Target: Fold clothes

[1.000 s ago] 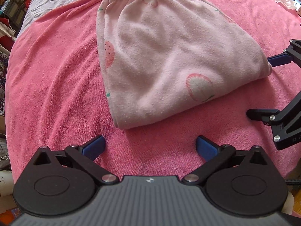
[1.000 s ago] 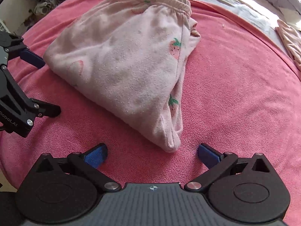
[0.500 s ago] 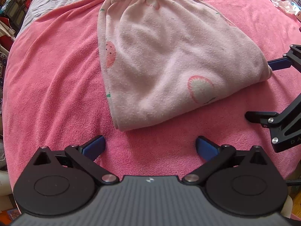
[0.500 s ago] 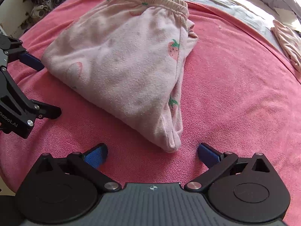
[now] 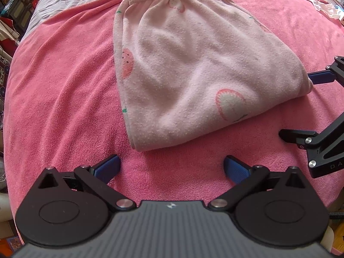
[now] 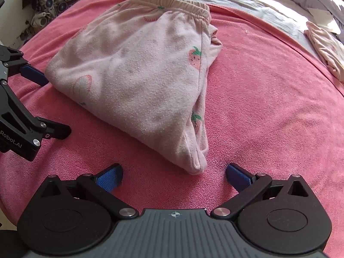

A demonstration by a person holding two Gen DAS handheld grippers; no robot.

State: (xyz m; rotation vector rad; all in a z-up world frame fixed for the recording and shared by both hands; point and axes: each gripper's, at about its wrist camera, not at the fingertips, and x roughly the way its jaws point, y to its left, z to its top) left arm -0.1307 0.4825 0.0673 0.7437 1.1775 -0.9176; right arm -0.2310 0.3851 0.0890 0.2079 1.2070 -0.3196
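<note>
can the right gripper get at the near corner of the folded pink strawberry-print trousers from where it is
Probably yes. The right gripper is open, and the near corner of the folded pink strawberry-print trousers lies on the pink towel just ahead of its fingertips, with nothing between them.

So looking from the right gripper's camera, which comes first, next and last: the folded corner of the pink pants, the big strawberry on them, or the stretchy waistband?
From the right gripper:
1. Folded corner of the pale pink fleece strawberry pants, just ahead, slightly right.
2. Big red strawberry print, midway up, right side.
3. Gathered elastic waistband, far end, by the grey sheet.
</note>
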